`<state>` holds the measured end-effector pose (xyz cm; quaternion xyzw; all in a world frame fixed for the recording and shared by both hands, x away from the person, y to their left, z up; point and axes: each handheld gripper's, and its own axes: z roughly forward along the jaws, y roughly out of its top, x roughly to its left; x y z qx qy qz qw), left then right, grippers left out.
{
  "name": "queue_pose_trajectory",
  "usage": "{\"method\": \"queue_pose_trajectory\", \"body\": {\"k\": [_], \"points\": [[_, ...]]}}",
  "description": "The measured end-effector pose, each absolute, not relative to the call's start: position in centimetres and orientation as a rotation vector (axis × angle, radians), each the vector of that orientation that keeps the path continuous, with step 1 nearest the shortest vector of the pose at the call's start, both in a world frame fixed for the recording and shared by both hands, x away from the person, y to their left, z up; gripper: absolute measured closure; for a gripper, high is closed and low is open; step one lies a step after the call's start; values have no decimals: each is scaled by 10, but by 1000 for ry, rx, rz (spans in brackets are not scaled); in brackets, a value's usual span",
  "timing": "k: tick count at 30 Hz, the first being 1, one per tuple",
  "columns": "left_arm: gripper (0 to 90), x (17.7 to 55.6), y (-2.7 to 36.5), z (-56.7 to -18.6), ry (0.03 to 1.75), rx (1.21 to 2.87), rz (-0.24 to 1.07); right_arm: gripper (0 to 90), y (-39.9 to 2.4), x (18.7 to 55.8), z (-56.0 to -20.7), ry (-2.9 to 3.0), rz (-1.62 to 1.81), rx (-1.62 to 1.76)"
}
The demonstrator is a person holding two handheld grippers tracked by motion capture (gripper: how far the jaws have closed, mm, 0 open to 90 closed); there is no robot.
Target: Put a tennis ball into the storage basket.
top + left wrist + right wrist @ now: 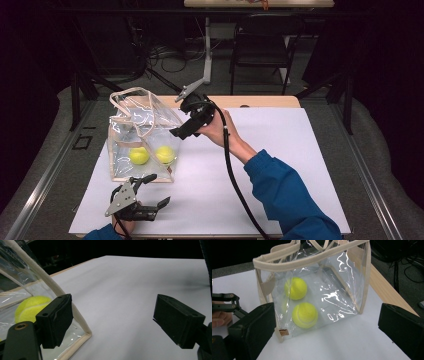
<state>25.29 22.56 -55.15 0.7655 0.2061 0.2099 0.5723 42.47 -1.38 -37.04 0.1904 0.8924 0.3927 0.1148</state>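
Note:
A clear plastic tote bag [142, 125] with beige trim stands upright at the left of the white sheet [280, 150]. Two yellow tennis balls [139, 155] [164, 154] lie side by side on its bottom. My left gripper [157, 190] rests low near the front edge, just in front of the bag's front corner, open with nothing between its jaws. In the left gripper view the left gripper [117, 320] has the bag's trimmed corner [85, 333] beside its left pad. My right gripper [181, 131] hangs in the air by the bag's right side, open and empty. The right gripper view looks at both balls [296, 288] [305, 315] through the bag wall [337, 290].
The right gripper's black cable [235, 180] trails across the sheet toward the front edge. A strip of wooden tabletop [260, 101] shows behind the sheet. Beyond the table stand a dark chair [260, 50] and a table leg [206, 55].

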Motion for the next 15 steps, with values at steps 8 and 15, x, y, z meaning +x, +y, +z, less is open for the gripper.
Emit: {"method": "queue_pose_trajectory", "body": {"k": [8,15], "points": [[158,252,227,-551,484,1786,493,2,-27,417,-381,2626,1126,570],[159,252,227,-551,483,1787,494,2,-41,413,-389,2631,1109,594]]}}
